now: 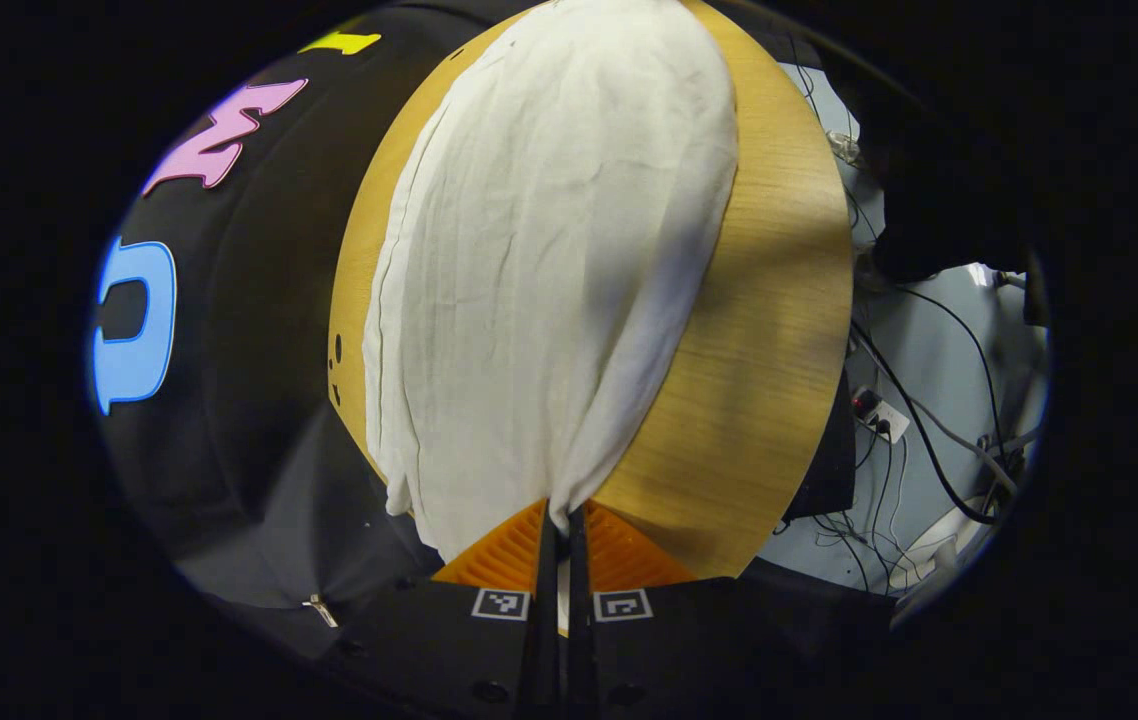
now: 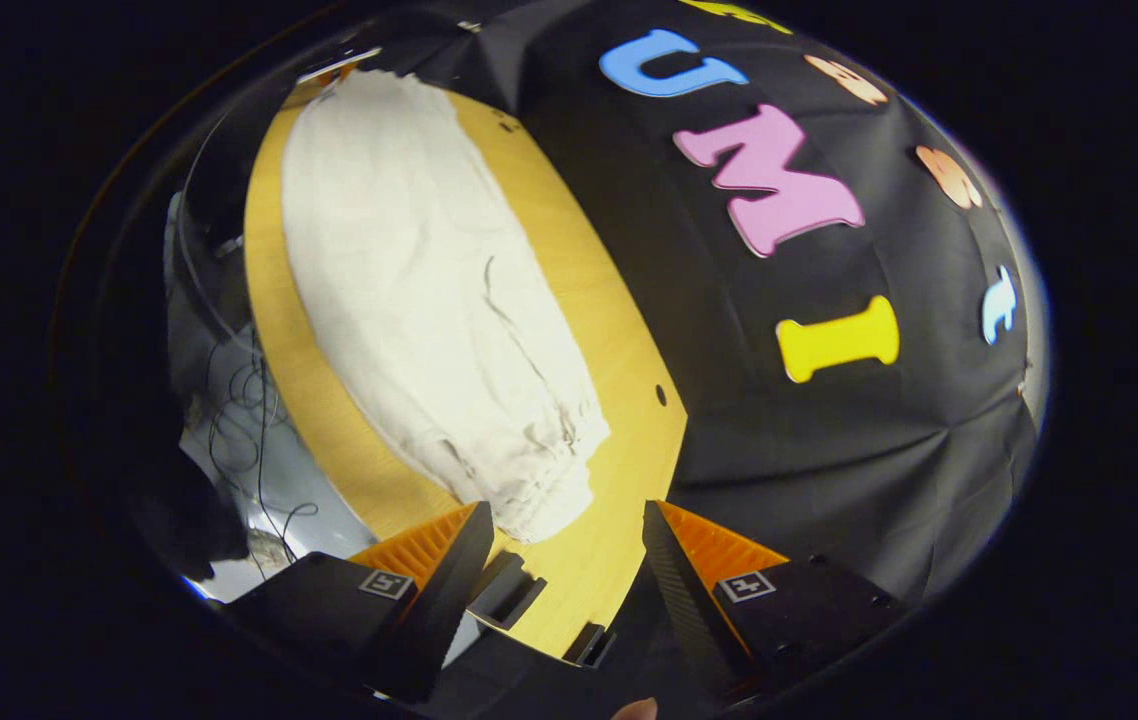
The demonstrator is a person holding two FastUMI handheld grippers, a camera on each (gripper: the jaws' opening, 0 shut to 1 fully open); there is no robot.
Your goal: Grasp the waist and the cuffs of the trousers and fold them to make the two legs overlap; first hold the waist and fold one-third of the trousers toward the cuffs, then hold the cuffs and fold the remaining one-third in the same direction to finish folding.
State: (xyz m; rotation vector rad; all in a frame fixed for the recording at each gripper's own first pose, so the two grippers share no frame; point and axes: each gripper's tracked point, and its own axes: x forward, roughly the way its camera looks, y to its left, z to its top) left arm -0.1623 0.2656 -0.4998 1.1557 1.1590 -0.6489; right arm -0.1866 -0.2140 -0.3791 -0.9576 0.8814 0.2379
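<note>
**Left pinched closed, right spread wide**

We hold the left gripper (image 1: 561, 520) with its two fingers pressed together, a bunched fold of white cloth trousers (image 1: 549, 270) nipped between their tips. Our right gripper (image 2: 569, 525) has its fingers wide apart, touching nothing. At the right gripper view's bottom edge, perhaps a fingertip (image 2: 636, 710) shows.

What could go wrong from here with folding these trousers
The left tongs pinch just a small bunch of the trousers, so the fabric may slip free or lift unevenly. The right tongs stand open near the gathered end, not gripping it; pulling now with one side could skew the trousers on the table.
</note>
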